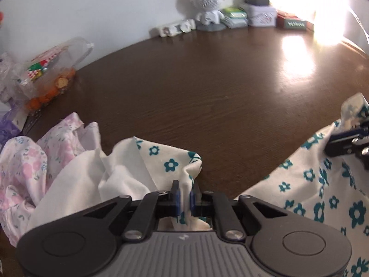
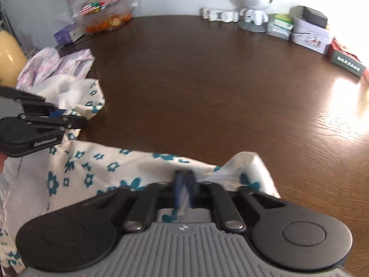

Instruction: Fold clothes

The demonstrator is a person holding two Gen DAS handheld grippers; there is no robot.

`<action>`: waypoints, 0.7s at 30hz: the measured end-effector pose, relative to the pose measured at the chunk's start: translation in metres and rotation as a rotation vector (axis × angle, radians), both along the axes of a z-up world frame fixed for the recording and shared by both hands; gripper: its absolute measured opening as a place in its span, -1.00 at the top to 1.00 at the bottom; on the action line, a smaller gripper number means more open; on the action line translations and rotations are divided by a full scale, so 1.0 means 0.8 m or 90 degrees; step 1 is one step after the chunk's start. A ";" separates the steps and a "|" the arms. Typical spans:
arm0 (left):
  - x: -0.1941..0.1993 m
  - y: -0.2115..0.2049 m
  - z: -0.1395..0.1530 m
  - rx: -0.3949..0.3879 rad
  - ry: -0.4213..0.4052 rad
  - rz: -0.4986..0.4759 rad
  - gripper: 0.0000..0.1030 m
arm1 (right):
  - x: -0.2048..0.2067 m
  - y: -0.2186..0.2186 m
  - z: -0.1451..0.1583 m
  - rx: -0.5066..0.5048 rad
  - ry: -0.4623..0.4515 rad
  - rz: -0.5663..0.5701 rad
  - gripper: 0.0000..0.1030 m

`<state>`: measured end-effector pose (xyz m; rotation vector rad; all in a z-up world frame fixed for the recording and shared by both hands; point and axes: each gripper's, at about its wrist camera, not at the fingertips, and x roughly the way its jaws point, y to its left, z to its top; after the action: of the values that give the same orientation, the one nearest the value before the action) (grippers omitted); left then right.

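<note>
Between the blue pads of your left claw [image 1: 184, 195] a fold of the white cloth with teal flowers [image 1: 306, 180] is pinched tight; your right claw [image 2: 183, 185] is clamped on another bunch of the same cloth. The cloth sags in between, at the near edge of the brown table [image 1: 219, 87]. Keep both grips firm and draw the edge taut before laying it flat. Ahead the wood is bare; the pink flowered garment [image 1: 34, 159] crowds the left, and boxes [image 2: 309, 34] line the far wall.
</note>
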<state>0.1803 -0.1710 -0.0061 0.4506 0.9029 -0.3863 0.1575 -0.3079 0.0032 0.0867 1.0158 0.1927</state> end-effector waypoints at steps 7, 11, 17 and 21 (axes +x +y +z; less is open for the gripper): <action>0.025 0.033 0.000 -0.093 0.021 0.086 0.68 | 0.002 -0.013 -0.005 -0.004 -0.011 -0.029 0.96; 0.022 0.065 0.032 -0.171 0.010 0.100 0.00 | -0.016 -0.016 0.014 0.023 -0.033 -0.019 0.73; 0.050 0.056 0.055 -0.144 0.001 0.125 -0.15 | -0.052 -0.007 0.035 0.024 -0.059 0.017 0.54; 0.065 0.020 0.026 -0.068 0.034 0.121 0.00 | -0.075 0.008 0.032 0.028 -0.056 0.053 0.43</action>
<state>0.2326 -0.1553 0.0151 0.2549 0.9629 -0.2715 0.0974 -0.3019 0.0290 0.0752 0.9283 0.2917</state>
